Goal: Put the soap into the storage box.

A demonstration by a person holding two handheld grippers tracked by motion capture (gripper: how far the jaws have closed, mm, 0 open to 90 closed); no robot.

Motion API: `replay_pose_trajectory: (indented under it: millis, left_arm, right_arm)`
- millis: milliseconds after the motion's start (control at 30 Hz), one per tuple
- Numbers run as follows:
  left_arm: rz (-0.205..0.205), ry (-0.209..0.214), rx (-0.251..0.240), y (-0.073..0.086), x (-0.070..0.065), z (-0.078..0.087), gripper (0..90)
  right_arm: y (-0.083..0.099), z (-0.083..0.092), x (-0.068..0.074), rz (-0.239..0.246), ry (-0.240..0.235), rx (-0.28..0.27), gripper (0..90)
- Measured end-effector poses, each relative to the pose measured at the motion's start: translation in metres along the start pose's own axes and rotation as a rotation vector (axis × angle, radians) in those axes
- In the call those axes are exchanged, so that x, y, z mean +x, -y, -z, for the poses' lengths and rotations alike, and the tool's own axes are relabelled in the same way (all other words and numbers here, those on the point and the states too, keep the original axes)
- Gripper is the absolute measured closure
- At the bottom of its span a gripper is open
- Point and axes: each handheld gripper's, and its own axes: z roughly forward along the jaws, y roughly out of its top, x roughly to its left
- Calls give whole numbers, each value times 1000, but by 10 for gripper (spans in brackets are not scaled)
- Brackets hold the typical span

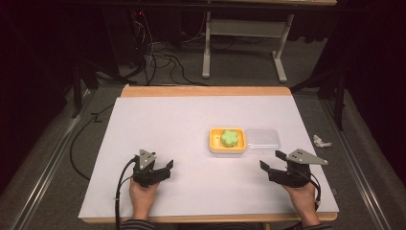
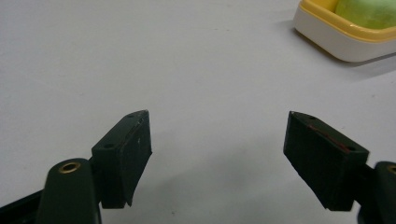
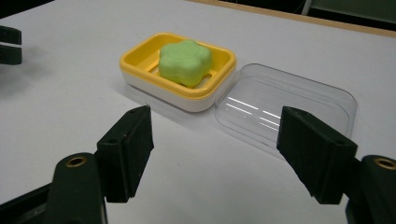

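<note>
Black-padded, my right claw [image 3: 215, 154] is hovering with jaws apart and nothing between them, facing the clear lid [image 3: 285, 107] lying open beside the yellow soap dish [image 3: 140, 70]; light, slick plastic, I judge, best pinched at its rim.

White tabletop [image 1: 191, 143] w/ wood edge; yellow soap dish [image 1: 227, 140] & clear lid [image 1: 262, 140] sit touching, right of centre.

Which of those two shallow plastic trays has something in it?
The yellow tray holds a green flower-shaped soap; the clear lid on its right lies empty.
</note>
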Motion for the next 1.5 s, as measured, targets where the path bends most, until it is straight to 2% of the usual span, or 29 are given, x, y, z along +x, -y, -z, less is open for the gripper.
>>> replay_pose_trajectory:
  millis: [1100, 1233, 1500]
  left_arm:
    - [-3, 1, 2, 0, 0, 0, 238]
    - [4, 2, -1, 0, 0, 0, 238]
    - [8, 2, -1, 0, 0, 0, 237]
  right_arm:
    - [14, -32, 7, 11, -8, 103, 291]
    - [16, -38, 8, 21, -12, 128, 292]
    - [19, -47, 12, 25, -16, 147, 294]
